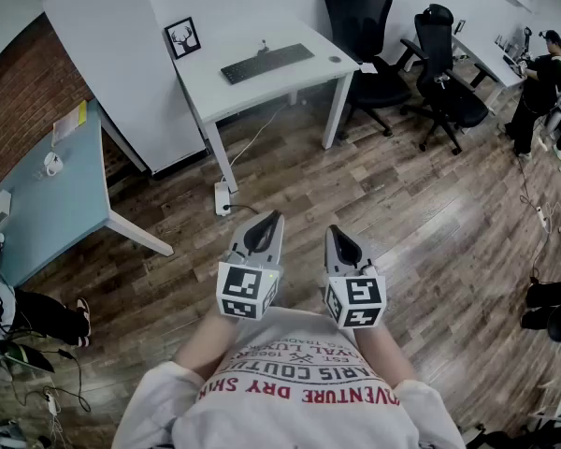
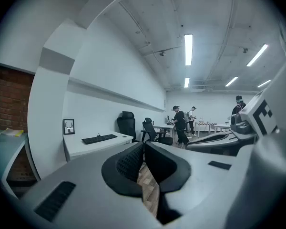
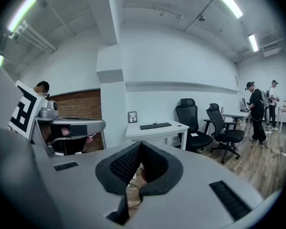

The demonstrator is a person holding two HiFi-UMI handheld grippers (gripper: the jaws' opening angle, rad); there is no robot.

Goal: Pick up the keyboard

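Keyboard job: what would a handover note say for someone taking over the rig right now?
Left claw: shut and empty, held out over the floor.
Right claw: shut and empty, beside the left one.
Keyboard: lies flat on the white desk ahead by the wall, well apart from both claws.
Done: nothing, the keyboard is untouched.
Left: probably walk up to the desk, open a claw, grip the keyboard and lift it.
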